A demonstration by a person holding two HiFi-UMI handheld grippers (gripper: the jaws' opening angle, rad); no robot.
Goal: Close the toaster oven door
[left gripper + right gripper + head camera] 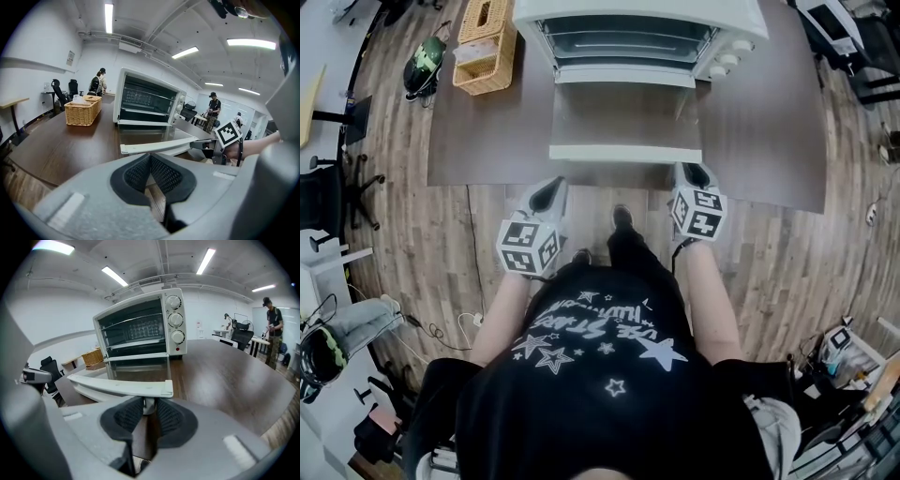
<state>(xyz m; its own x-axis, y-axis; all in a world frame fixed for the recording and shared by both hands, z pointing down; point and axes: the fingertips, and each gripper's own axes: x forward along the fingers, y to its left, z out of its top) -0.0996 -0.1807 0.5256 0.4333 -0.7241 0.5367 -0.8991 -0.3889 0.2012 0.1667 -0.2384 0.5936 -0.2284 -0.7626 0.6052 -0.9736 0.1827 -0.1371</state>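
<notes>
A white toaster oven point(628, 42) stands at the back of a dark brown table point(759, 122). Its glass door point(625, 117) lies open and flat, with the white handle bar point(625, 153) towards me. My right gripper point(149, 411) is at the bar's right end, and its pads close round the short white post under the handle point(122, 386). In the head view, the right gripper point(692, 173) sits at the table's front edge. My left gripper point(150, 161) is shut and empty, a little short of the handle's left end point(159, 146). From above, the left gripper point(551, 192) is just off the table edge.
A wicker basket point(487, 47) stands on the table left of the oven. Office chairs and a helmet point(424, 66) are on the wooden floor to the left. People stand at desks far off in the room. The oven's three knobs point(176, 319) face me on its right side.
</notes>
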